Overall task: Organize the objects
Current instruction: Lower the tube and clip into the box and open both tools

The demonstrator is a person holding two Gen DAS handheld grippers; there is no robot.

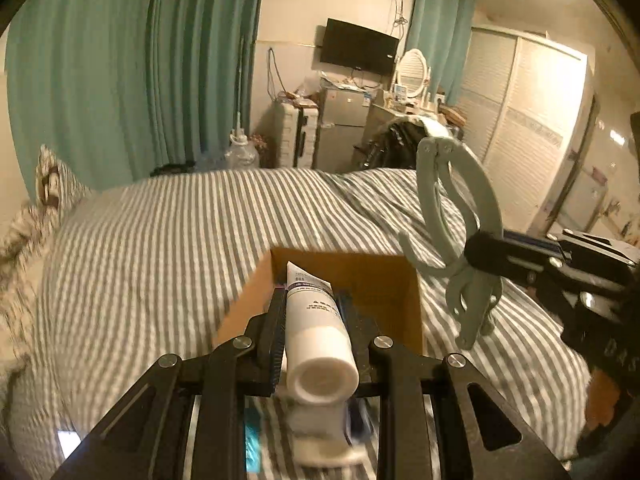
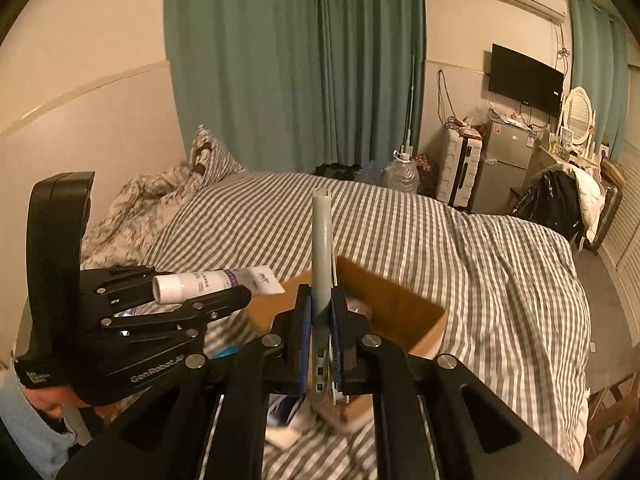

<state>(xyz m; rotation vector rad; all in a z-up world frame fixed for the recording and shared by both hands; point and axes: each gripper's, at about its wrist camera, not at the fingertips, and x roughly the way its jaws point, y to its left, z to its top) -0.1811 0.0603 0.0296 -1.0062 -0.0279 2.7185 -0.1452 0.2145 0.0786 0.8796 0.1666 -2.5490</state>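
Observation:
My left gripper (image 1: 310, 300) is shut on a white tube (image 1: 316, 332) with its cap toward the camera, held above the near edge of an open cardboard box (image 1: 376, 276) on the bed. The right wrist view shows the same tube (image 2: 212, 280) in the left gripper (image 2: 244, 286). My right gripper (image 2: 320, 312) is shut on a pale grey-green folding hanger (image 2: 322, 248), seen edge-on over the box (image 2: 400, 312). In the left wrist view the hanger (image 1: 460, 216) sticks out of the right gripper (image 1: 480, 256) to the right of the box.
The box sits on a grey-and-white striped duvet (image 1: 180, 240). Loose items lie blurred under the grippers (image 2: 288, 420). Pillows (image 2: 208, 160) lie at the bed's head. Teal curtains, a suitcase (image 2: 458, 168), a small fridge (image 2: 504, 160), a chair with clothes (image 2: 560, 196) and a wardrobe stand beyond.

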